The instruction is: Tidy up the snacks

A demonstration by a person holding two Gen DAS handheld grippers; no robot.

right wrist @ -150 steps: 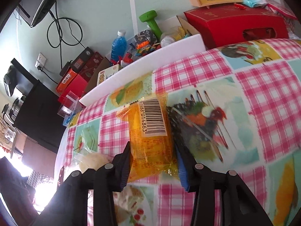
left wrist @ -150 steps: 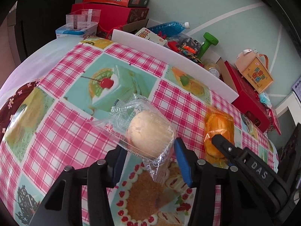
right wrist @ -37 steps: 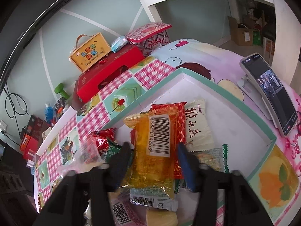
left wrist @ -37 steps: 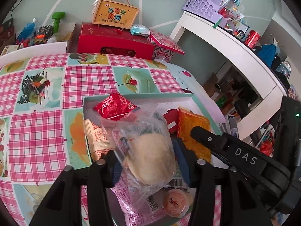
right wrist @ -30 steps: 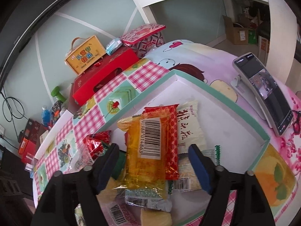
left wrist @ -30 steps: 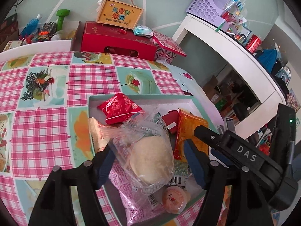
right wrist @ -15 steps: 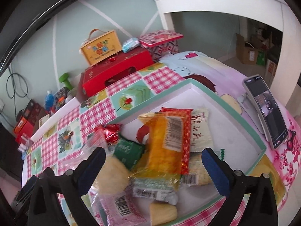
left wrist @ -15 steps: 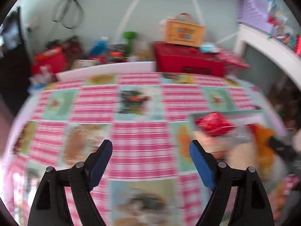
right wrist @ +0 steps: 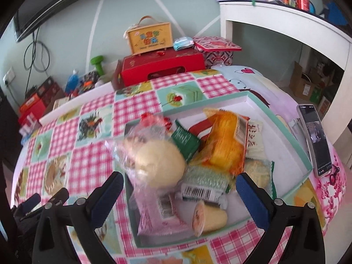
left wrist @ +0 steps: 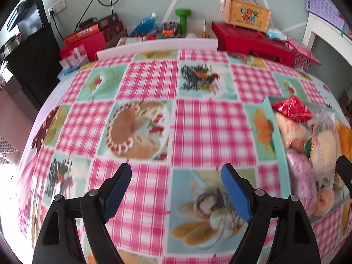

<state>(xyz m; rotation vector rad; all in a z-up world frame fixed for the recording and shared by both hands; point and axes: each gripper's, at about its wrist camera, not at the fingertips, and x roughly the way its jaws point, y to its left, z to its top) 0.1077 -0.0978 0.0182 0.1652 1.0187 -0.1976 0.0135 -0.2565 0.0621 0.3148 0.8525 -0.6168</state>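
A mint-rimmed white box (right wrist: 286, 132) on the checked tablecloth holds several snacks. A round bun in a clear bag (right wrist: 158, 160) lies at its left, an orange packet (right wrist: 224, 143) leans across the middle, with a green packet (right wrist: 184, 140), a red packet (right wrist: 154, 118), a pink packet (right wrist: 158, 215) and a jelly cup (right wrist: 202, 217). My right gripper (right wrist: 178, 182) is open and empty, just above the box's near side. My left gripper (left wrist: 176, 176) is open and empty over bare tablecloth; the box (left wrist: 279, 136) lies at the right edge of its view.
A phone on a stand (right wrist: 314, 138) is right of the box. A red gift box (right wrist: 162, 68) with a yellow carton (right wrist: 149, 37) on it stands behind the table. A white foam board (left wrist: 156, 46), bottle, dumbbell and boxes line the far side.
Both grippers have opened and let go of the bun and the orange packet, which now lie in the box. Both have drawn back; the left has swung left over the tablecloth.
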